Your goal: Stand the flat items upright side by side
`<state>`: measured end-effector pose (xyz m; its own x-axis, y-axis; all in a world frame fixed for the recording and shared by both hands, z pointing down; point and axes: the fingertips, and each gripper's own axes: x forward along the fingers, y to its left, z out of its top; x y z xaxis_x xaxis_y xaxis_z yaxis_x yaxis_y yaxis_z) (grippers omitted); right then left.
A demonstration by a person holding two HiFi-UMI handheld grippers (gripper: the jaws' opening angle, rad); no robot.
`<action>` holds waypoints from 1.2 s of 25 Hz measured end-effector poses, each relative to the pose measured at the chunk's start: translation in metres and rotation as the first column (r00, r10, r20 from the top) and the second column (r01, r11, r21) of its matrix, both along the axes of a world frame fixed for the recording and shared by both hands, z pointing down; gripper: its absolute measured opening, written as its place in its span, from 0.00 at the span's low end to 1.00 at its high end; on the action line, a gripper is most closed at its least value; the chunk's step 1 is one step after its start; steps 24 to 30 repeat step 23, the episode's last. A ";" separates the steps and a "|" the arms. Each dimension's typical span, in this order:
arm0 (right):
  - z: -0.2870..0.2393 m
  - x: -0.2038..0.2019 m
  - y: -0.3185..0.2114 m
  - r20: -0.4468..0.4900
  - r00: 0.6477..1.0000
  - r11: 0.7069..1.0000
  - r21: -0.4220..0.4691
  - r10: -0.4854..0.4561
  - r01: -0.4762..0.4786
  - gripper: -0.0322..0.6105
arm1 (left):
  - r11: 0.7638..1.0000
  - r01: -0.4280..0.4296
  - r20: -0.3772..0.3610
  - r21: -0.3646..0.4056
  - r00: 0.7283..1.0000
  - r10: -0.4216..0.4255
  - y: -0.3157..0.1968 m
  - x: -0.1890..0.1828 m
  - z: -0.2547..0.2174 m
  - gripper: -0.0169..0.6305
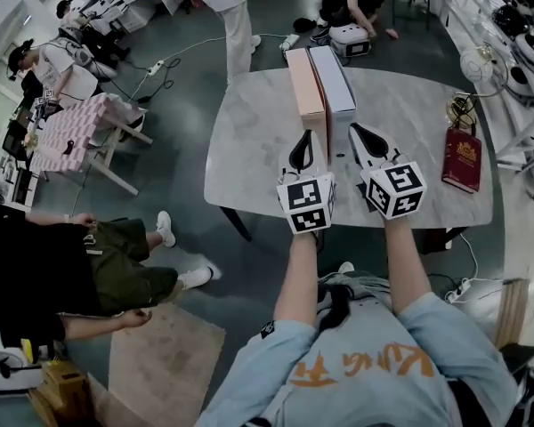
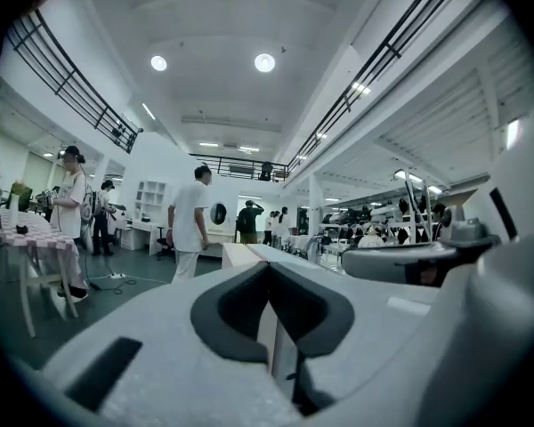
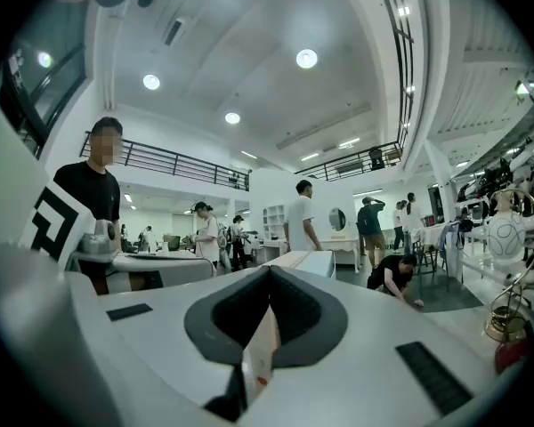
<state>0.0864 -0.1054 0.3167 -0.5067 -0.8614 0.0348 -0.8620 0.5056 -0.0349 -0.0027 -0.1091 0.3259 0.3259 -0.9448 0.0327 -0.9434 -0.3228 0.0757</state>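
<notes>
Two long flat boxes stand on edge side by side on the grey table (image 1: 249, 149): a pale pink box (image 1: 304, 87) on the left and a white box (image 1: 334, 83) on the right, touching along their length. My left gripper (image 1: 303, 157) is shut and empty just in front of the pink box's near end. The right gripper (image 1: 367, 142) is also shut and empty, beside the white box's near end. In the left gripper view the left gripper (image 2: 271, 274) points level at the boxes (image 2: 249, 254). In the right gripper view the right gripper (image 3: 267, 278) points level along the white box (image 3: 307, 261).
A dark red book (image 1: 463, 158) lies flat at the table's right edge, with a brass lamp (image 1: 463, 109) behind it. A pink-covered table (image 1: 67, 136) stands to the left. A seated person (image 1: 80, 269) is at the near left, and others stand or crouch beyond the table.
</notes>
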 end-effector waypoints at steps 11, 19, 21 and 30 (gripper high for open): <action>0.000 -0.014 0.023 -0.044 0.995 0.995 0.045 0.086 -0.084 0.05 | 0.998 -0.057 0.056 0.012 0.997 0.056 0.023 -0.022 0.008 0.04; -0.004 -0.021 0.025 -0.061 0.992 0.992 0.063 0.113 -0.109 0.05 | 0.998 -0.056 0.057 0.016 0.997 0.055 0.024 -0.037 0.009 0.04; -0.005 -0.019 0.024 -0.064 0.991 0.991 0.067 0.118 -0.114 0.05 | 0.998 -0.054 0.057 0.017 0.997 0.053 0.023 -0.039 0.010 0.04; -0.006 -0.018 0.023 -0.067 0.990 0.990 0.073 0.123 -0.118 0.05 | 0.998 -0.053 0.056 0.020 0.997 0.052 0.022 -0.040 0.010 0.04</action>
